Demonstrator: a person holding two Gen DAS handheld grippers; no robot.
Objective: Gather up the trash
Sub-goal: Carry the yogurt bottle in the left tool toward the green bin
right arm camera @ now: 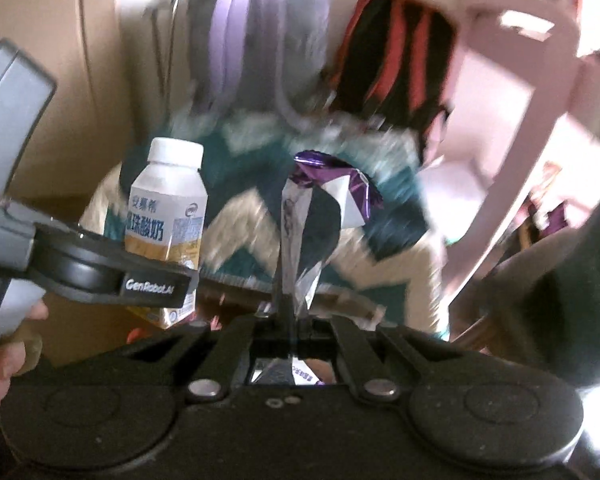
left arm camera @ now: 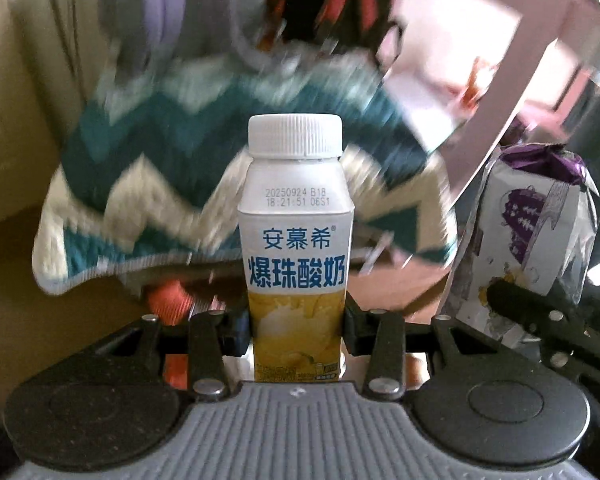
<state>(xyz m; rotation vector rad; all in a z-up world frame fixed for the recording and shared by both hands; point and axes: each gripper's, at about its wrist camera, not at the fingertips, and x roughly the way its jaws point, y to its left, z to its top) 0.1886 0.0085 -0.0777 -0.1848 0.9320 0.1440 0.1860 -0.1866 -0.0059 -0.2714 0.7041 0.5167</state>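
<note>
Trash is riding in both grippers: I'm clamping the white-capped yellow-and-blue yogurt carton (left arm camera: 296, 248) upright at frame centre in the left gripper (left arm camera: 298, 332) jaws, and pinching the crumpled purple-and-silver foil wrapper (right arm camera: 300, 240) in the right gripper (right arm camera: 288, 320) jaws, ready for binning.

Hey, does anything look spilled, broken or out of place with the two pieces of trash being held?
Nothing spilled. The yogurt bottle is capped and upright in the left hand-held gripper. The purple wrapper, pinched in the right hand-held gripper, is crumpled and torn open.
</note>
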